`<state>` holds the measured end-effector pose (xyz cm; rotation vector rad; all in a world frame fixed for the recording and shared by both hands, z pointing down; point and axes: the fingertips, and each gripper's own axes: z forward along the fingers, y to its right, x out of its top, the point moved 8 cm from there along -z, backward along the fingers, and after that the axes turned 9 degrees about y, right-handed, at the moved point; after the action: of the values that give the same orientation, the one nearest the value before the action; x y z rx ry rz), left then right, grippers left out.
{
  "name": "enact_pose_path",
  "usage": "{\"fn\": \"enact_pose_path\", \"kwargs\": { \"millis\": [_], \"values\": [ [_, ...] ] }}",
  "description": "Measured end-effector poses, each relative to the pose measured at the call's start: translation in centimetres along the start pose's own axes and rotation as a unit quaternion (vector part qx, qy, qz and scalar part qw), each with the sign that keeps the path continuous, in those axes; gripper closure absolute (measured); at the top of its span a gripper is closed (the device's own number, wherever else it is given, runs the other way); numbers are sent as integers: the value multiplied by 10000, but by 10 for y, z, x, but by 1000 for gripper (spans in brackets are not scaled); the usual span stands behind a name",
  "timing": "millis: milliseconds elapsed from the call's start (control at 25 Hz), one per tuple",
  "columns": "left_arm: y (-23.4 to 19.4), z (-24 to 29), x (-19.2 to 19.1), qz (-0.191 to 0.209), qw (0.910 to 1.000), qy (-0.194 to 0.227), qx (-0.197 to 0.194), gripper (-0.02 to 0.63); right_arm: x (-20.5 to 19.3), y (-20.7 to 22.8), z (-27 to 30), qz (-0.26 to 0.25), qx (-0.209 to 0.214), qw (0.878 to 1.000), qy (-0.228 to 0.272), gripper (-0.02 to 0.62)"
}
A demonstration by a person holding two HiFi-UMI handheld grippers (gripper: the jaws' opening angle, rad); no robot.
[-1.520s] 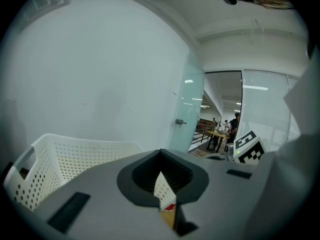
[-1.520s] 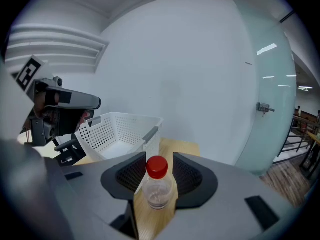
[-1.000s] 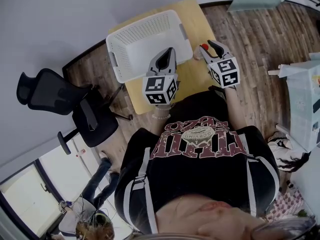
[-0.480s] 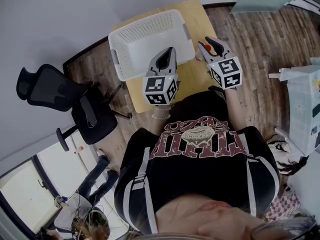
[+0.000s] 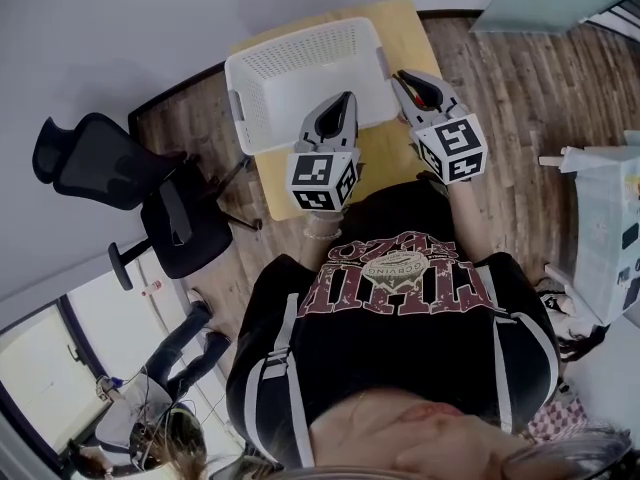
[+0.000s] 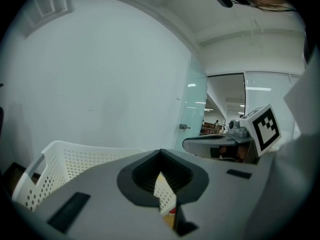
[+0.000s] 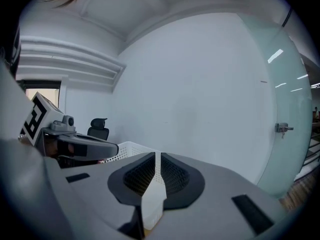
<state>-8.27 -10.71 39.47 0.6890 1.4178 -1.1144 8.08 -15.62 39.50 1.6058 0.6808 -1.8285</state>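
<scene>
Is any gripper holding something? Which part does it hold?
Nothing is held. The left gripper and the right gripper have nothing between their jaws; only the white basket shows past them.

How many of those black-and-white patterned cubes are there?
2. One marker cube sits on the left gripper, the other on the right gripper, both above the wooden table. No others show.

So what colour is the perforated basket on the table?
The basket is white; head view shows it best.
</scene>
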Motion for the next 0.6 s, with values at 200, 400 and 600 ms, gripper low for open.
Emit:
{"fn": "enact_pose_path", "kwargs": {
  "millis": [200,400,600],
  "values": [
    [-5,-3,4,2,10000,56,68,560,9,-9,8,4,223,9996,148,557],
    [-9,-6,8,3,9998,130,133,560,15,-20,16,13,434,9988,242,569],
    [-11,-8,13,22,9996,210,183,560,20,-29,22,-11,633,9975,315,575]
  ]
}}
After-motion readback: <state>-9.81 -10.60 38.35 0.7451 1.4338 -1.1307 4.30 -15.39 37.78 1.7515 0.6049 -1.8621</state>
